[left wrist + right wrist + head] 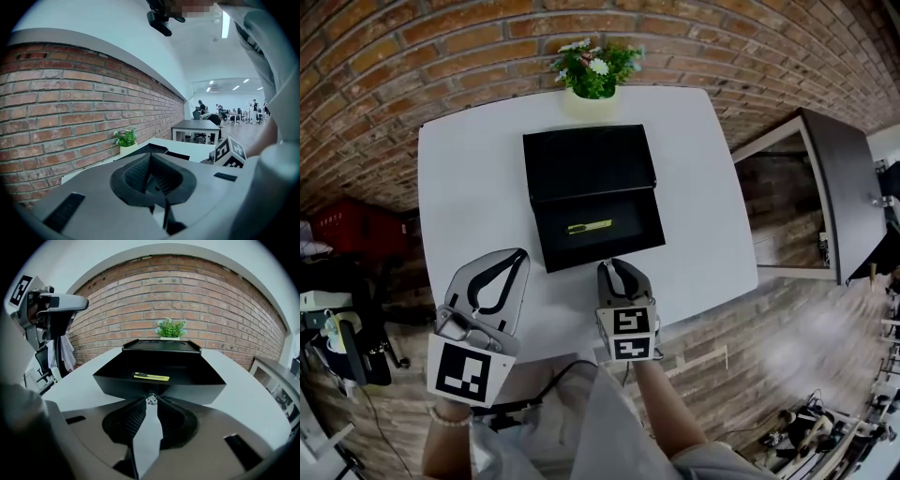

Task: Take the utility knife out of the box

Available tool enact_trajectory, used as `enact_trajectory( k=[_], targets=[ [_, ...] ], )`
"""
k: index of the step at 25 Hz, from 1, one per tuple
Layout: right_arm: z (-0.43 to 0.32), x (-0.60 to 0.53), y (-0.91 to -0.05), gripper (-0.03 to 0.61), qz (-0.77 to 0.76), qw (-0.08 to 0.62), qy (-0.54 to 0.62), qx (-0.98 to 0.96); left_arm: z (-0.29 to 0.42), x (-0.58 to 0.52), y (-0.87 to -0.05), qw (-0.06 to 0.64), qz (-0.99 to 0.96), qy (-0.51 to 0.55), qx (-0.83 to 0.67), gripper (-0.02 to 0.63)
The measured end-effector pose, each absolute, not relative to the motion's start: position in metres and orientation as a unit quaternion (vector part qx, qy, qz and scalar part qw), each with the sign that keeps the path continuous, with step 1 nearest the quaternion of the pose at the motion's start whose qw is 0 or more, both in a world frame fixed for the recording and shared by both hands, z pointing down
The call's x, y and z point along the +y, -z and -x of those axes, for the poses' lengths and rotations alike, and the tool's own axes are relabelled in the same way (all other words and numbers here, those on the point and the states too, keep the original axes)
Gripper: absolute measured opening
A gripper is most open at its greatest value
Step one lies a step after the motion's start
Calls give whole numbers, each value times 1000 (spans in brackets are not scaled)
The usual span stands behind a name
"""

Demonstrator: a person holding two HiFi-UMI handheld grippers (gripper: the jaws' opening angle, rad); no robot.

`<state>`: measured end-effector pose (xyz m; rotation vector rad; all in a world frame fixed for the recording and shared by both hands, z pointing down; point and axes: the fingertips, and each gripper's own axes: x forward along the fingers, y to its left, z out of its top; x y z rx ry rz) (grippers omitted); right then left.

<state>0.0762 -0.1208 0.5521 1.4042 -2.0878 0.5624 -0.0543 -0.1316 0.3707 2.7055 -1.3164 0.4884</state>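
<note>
Two hand-held grippers hang over the white table's [469, 187] near edge. The left gripper [517, 255] is by the near left corner with its jaws pressed together on nothing, and the right gripper [612, 265] is near the middle of that edge, just short of the black box's [581, 256] front wall, its jaw tips likewise meeting and empty. The yellow utility knife [589, 226] lies flat on the floor of the open box, which stands mid-table with its lid folded back toward the potted plant [595, 70] at the far edge.
</note>
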Motion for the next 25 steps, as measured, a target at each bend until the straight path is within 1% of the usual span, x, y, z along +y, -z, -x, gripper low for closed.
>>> enact_trajectory(
  k=[8, 15, 17, 20, 25],
  targets=[
    [-77, -121, -553, 92, -526, 266, -214, -779, 47, -128, -373, 0, -901, -190, -391, 18],
    [-80, -119, -544, 92, -543, 233, -215, -778, 39, -130, -376, 4, -900, -194, -389, 18],
    [-87, -117, -533, 90, -560, 213, -204, -774, 37, -134, -377, -9, -894, -213, -394, 18],
    [-103, -114, -512, 61, -587, 183, -190, -766, 26, -139, -382, -32, -896, -242, -371, 18],
    [-117, -106, -481, 57, -597, 170, -165, -766, 2, -147, -410, -33, -903, -298, -308, 18]
  ],
)
